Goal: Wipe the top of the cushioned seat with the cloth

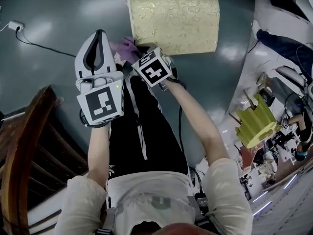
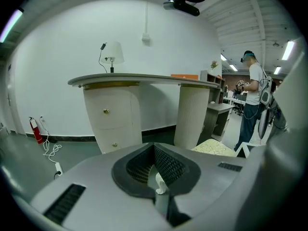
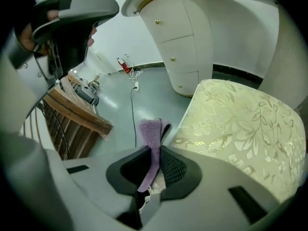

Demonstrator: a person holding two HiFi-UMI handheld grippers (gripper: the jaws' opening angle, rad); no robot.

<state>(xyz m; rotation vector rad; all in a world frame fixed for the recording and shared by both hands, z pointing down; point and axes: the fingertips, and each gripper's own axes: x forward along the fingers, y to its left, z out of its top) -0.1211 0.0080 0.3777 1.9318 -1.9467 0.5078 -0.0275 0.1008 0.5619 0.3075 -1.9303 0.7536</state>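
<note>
**Cloth gripped at seat's near edge**

The cushioned seat (image 1: pixel 173 23) stands on the floor, just ahead and right of the right gripper (image 3: pixel 153 163), whose jaws pinch the purple cloth (image 3: pixel 150 136). The left gripper (image 2: pixel 154 163) hangs closed and empty, farther off.

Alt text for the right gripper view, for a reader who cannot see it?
The right gripper has its jaws shut on a purple cloth that sticks out past them, beside a gold-patterned seat at right. Behind lie a grey floor, a wooden chair at left and a white desk.
</note>
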